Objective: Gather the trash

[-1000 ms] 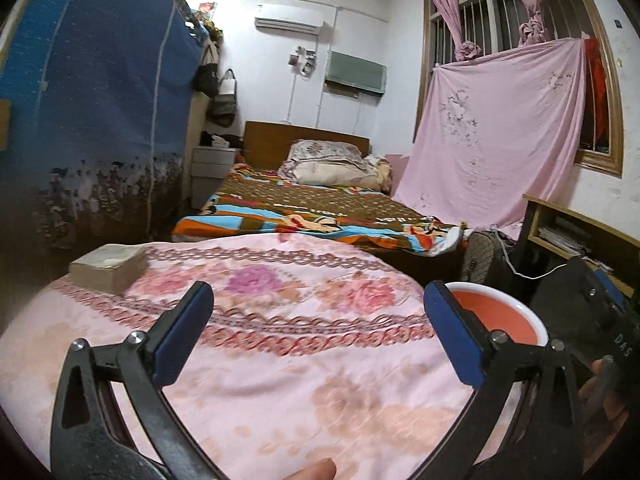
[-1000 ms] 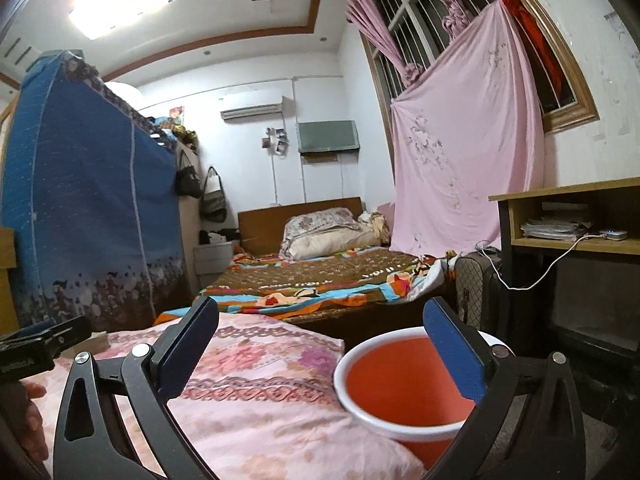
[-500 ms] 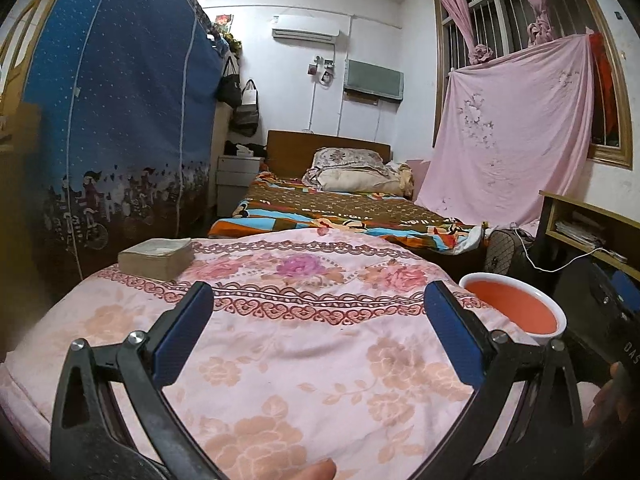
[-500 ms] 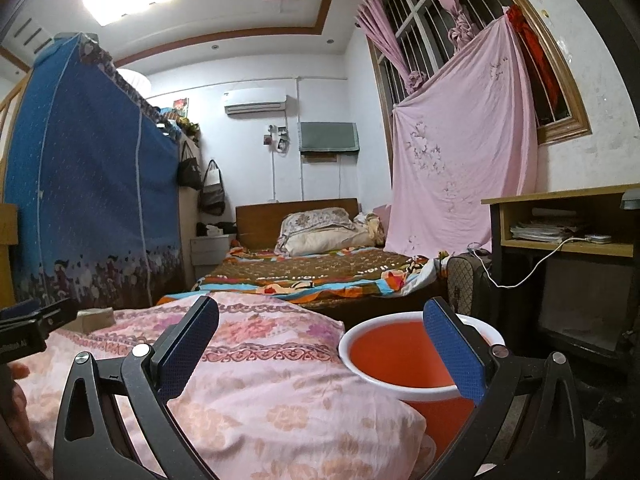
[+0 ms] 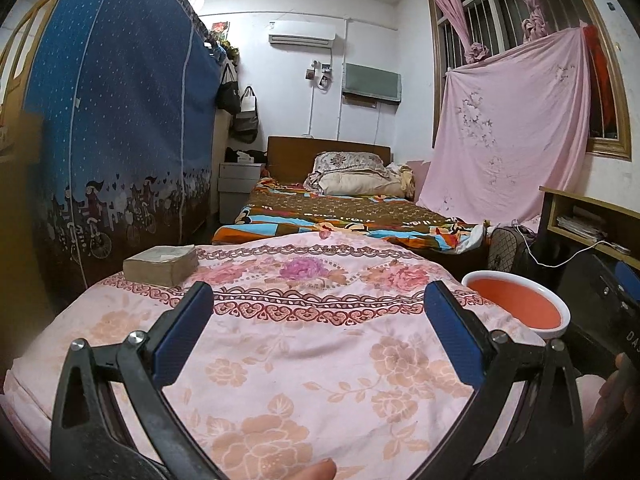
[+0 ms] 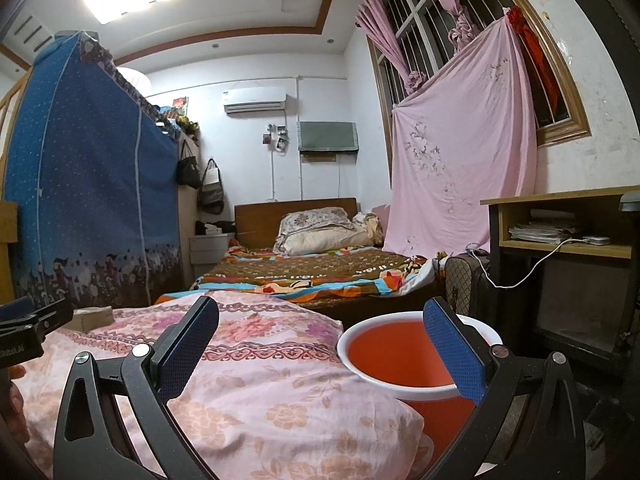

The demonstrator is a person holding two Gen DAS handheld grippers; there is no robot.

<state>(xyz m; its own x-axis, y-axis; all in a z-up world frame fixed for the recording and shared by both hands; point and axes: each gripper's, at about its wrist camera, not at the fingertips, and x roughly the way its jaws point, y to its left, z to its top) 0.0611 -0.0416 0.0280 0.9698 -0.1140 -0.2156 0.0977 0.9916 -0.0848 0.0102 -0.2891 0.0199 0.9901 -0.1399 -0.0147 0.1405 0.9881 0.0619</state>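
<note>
**Both grippers pulled back, empty**

Since a second ago both cameras see more of the quilt (image 5: 304,360). Left gripper (image 5: 318,332) and right gripper (image 6: 320,350) gape wide, holding nothing. Red bin (image 6: 396,360) stands just beside the quilt's right edge; a box (image 5: 160,266) lies far left.

Left gripper (image 5: 318,320): black curved plastic arms, blue textured pads (image 5: 182,334) on the inner faces, silver screws at the pivots. Right gripper (image 6: 320,330): same black frame, same blue pads (image 6: 452,354), round silver screw heads, triangular cut-outs in the arms.
</note>
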